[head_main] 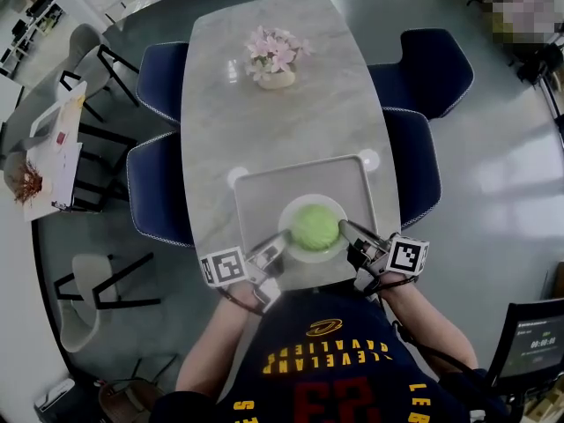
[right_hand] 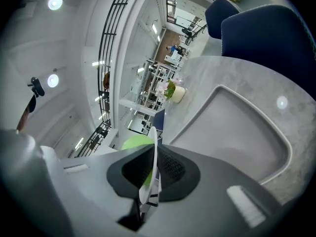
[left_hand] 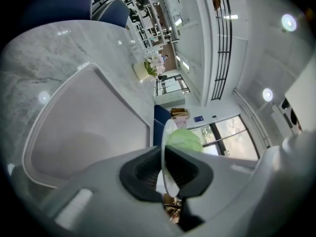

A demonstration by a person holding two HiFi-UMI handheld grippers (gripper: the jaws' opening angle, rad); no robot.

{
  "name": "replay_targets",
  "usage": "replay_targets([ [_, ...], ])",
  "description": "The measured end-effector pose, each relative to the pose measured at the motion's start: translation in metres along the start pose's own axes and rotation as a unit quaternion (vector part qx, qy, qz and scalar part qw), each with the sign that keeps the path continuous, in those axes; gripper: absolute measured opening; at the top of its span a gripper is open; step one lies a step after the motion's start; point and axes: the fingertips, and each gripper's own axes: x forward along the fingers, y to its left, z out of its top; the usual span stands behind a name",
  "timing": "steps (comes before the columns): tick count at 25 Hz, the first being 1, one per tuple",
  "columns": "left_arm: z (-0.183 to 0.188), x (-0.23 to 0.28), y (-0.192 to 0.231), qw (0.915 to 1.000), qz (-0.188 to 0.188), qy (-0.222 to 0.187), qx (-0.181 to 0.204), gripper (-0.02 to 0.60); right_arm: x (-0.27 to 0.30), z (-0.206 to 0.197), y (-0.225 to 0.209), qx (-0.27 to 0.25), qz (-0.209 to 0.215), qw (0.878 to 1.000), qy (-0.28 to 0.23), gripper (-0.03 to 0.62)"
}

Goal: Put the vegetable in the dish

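While the person stands at the near end of a long grey marble-look table [head_main: 273, 122], both tools are clamped on one dish. At the left of the head view, two dark blue upholstered chairs [head_main: 155, 192] stand along the table's edge. Lower centre, a little to the left, the left gripper [head_main: 275, 252] reaches in, its jaws pressed together on the left rim of a round white dish [head_main: 310, 198]; its own view shows the thin rim edge-on between the black pads. The dish sits over the near edge of a pale grey rectangular tray with rounded corners [head_main: 282, 181], in the lower middle of the frame; whether it rests on the tray or is held just above it cannot be told. A pale green leafy vegetable [head_main: 315, 227], round like a small cabbage, lies in the middle of the dish and fills most of it. Just to its right, the right gripper [head_main: 352, 234] pinches the opposite rim in the same way. Higher up, near the far end of the table, stands a cream pot of pink flowers [head_main: 275, 57]. At the right edge, two more blue chairs [head_main: 427, 70] line the table.
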Motion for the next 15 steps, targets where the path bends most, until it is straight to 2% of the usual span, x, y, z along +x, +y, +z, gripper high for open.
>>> replay_targets([
  [6, 0.006, 0.004, 0.018, 0.9998, 0.02, 0.006, -0.006, 0.021, 0.014, -0.003, -0.018, 0.01, 0.001, 1.0, 0.011, 0.018],
  [11, 0.017, 0.041, 0.042, 0.9986, 0.05, 0.003, -0.018, 0.021, 0.021, 0.022, -0.063, 0.036, -0.017, 0.999, 0.027, 0.02],
  [15, 0.021, 0.044, 0.054, 0.9979, 0.059, 0.001, -0.025, 0.021, 0.027, 0.02, -0.081, 0.041, -0.043, 0.998, 0.036, 0.021],
])
